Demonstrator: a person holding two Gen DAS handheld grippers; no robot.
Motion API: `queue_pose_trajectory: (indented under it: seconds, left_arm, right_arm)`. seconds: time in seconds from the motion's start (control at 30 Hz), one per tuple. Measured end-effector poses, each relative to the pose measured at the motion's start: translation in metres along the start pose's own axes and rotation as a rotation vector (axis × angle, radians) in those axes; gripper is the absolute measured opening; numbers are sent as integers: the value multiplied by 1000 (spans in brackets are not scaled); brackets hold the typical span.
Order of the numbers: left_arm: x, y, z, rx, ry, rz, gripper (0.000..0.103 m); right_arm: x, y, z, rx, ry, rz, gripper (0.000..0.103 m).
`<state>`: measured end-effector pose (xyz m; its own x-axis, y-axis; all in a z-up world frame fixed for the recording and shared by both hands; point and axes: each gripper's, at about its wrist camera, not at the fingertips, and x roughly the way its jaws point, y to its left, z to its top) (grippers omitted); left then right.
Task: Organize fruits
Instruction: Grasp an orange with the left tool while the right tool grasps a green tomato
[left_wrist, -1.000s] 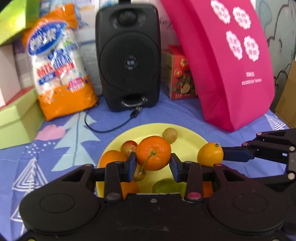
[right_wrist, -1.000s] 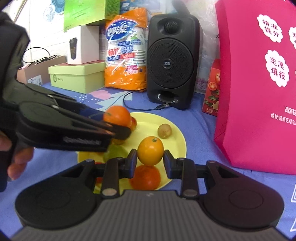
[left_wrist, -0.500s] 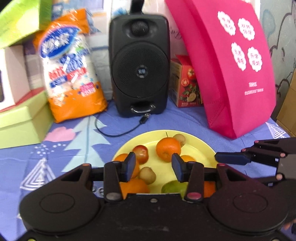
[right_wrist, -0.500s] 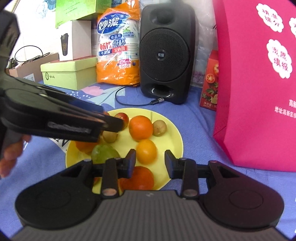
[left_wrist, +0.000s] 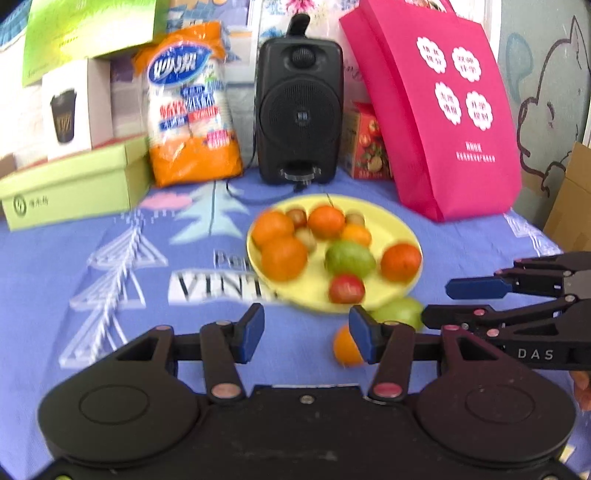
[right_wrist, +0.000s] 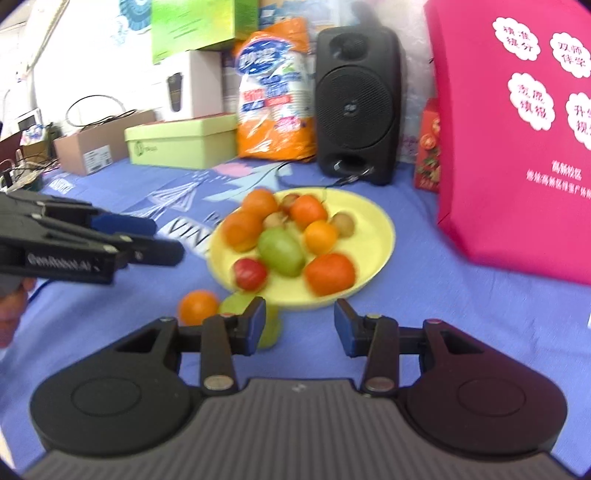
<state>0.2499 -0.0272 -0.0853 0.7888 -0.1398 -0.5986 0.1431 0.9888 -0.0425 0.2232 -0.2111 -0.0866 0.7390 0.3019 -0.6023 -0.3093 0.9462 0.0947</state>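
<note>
A yellow plate (left_wrist: 391, 225) (right_wrist: 373, 206) on the blue cloth holds several oranges, a green fruit (left_wrist: 349, 258) (right_wrist: 280, 249), a red fruit and small brown fruits. An orange (left_wrist: 345, 349) (right_wrist: 197, 306) and a green fruit (left_wrist: 399, 312) (right_wrist: 236, 304) lie on the cloth just in front of the plate. My left gripper (left_wrist: 306, 332) is open and empty, short of the plate; it also shows at the left of the right wrist view (right_wrist: 147, 240). My right gripper (right_wrist: 300, 325) is open and empty; it shows at the right of the left wrist view (left_wrist: 439, 301).
Behind the plate stand a black speaker (left_wrist: 299, 110) with a cable, an orange bag of cups (left_wrist: 188, 107), a green box (left_wrist: 74, 184), a small red box (left_wrist: 365, 144) and a tall pink bag (left_wrist: 443, 110). A cardboard box (right_wrist: 99, 146) sits far left.
Both grippers opened, left an orange each on the plate, and drew back from it. The loose orange and green fruit in front of the plate have come into view.
</note>
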Motion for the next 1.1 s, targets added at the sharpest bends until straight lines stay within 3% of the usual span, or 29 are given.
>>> queue_pose_trajectory:
  seconds: [0.2,0.3,0.5,1.1]
  left_arm:
    - [6,-3,-34,-33,48,2,52]
    - [4,-5,-44,-28,17,9,52]
    - [6,-8,-49,-15,9,6,57]
    - [10,-4,-48,-43,6,-8,57]
  right_arm:
    - [6,17,-12,-13,25,0,40]
    - [15,20,-14,-25,44,-12,40]
    - [25,22,-14,-21,53,-18,46]
    - [46,24,-3,-5,71,-1,51]
